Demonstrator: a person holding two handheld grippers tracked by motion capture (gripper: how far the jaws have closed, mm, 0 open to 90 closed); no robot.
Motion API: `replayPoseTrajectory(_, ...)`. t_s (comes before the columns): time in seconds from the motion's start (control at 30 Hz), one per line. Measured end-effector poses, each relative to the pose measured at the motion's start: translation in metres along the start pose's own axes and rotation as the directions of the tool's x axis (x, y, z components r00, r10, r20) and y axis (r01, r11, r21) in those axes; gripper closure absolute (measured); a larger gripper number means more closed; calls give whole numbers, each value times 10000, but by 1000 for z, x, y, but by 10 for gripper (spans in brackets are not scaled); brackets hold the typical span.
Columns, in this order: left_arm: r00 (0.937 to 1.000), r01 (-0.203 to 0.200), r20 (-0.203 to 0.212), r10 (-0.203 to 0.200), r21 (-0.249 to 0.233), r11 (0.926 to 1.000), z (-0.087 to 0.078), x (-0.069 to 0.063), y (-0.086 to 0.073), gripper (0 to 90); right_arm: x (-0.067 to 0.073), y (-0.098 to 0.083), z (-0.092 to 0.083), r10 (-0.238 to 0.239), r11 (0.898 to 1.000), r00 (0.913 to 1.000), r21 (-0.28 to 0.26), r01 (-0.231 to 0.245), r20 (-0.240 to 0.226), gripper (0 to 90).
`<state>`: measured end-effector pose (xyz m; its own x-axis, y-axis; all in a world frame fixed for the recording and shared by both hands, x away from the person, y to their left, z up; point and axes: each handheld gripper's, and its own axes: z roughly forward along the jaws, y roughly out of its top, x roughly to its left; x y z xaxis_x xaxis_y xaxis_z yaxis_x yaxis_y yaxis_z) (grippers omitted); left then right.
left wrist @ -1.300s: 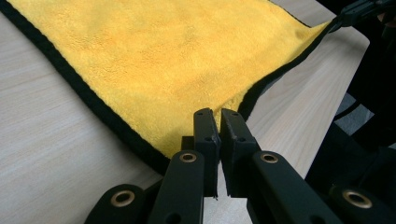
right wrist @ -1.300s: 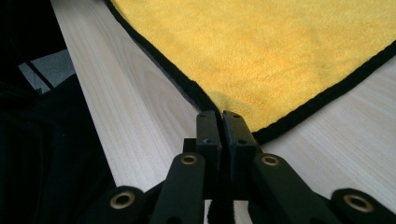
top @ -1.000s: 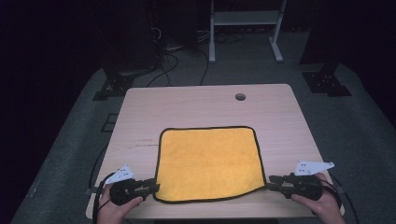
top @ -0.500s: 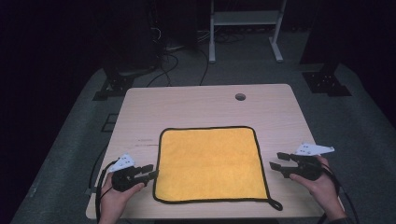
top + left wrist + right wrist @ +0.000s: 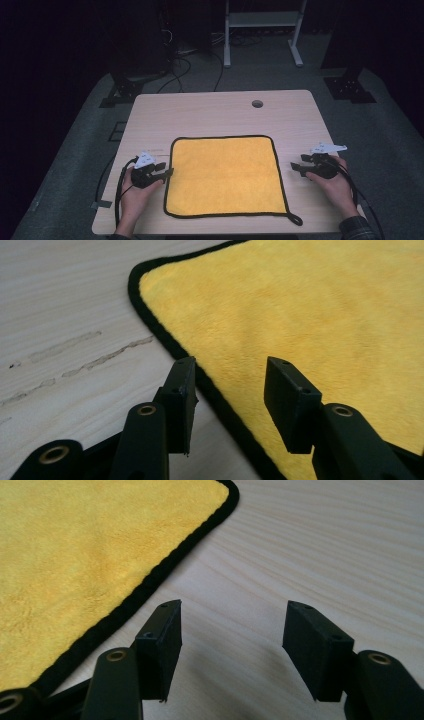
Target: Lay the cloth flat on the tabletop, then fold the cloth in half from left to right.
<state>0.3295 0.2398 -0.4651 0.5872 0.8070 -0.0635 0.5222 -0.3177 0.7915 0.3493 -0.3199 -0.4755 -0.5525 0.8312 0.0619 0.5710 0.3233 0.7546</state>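
A yellow cloth (image 5: pixel 225 175) with a black hem lies flat on the pale wooden table (image 5: pixel 200 115); a small black loop (image 5: pixel 296 220) sticks out from its near right corner. My left gripper (image 5: pixel 167 173) rests at the cloth's left edge. In the left gripper view its jaws (image 5: pixel 230 390) have just been opening and straddle the hem (image 5: pixel 165 342) without pressing it. My right gripper (image 5: pixel 296 166) sits just off the cloth's right edge. Its jaws (image 5: pixel 232 635) have just been opening over bare wood, with the cloth (image 5: pixel 75 555) off to their left.
A round cable hole (image 5: pixel 257 103) sits near the table's far edge. Behind the table stand a white metal frame (image 5: pixel 260 30) and dark stand feet (image 5: pixel 350 87), with cables on the grey floor. Scratch marks (image 5: pixel 75 357) line the wood beside the cloth.
Both grippers let go of the cloth's near corners and moved away from the person along its left and right edges. The cloth's near edge now lies flat, with the loop showing.
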Motion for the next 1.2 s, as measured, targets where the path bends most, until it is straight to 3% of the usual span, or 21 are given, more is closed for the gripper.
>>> replayPoseTrajectory(0.23,9997,152,-215,-145,311,9994,13,6,-1,557,-4,-4,3,21,9998,9999,204,-24,146,395)
replayPoseTrajectory(0.27,9992,91,-384,-73,480,9988,17,6,-1,557,-5,-5,4,99,9998,9998,147,-102,161,394)
replayPoseTrajectory(0.43,9989,-21,-458,45,527,9986,18,4,-2,558,-6,-5,5,78,9999,9998,96,-79,164,384)
replayPoseTrajectory(0.57,9979,28,-645,9,570,9984,18,3,-1,587,-3,-7,5,-252,9997,9989,11,252,389,348)
replayPoseTrajectory(0.67,9973,314,-681,-283,449,9985,16,4,-3,683,-4,-8,6,-218,9998,9987,16,217,470,315)
replayPoseTrajectory(0.87,9968,476,-661,-441,533,9974,18,-1,-1,820,-3,-7,7,-191,9998,9985,27,190,514,300)
replayPoseTrajectory(0.93,9954,857,-489,-830,552,9948,19,1,0,868,-3,-8,6,-176,9998,9986,37,174,503,296)
replayPoseTrajectory(0.97,9954,857,-489,-830,552,9948,19,1,0,873,-3,-8,6,-176,9998,9986,37,174,503,296)
replayPoseTrajectory(1.0,9921,1232,-316,-1217,509,9911,19,4,0,878,-3,-8,6,-171,9998,9986,37,169,501,295)
replayPoseTrajectory(1.13,9875,1575,-121,-1571,415,9867,18,9,-1,888,-3,-8,6,-182,9998,9986,52,180,492,291)
replayPoseTrajectory(1.2,9880,1545,-150,-1540,376,9873,16,11,0,889,-3,-8,6,-184,9998,9987,53,182,484,291)
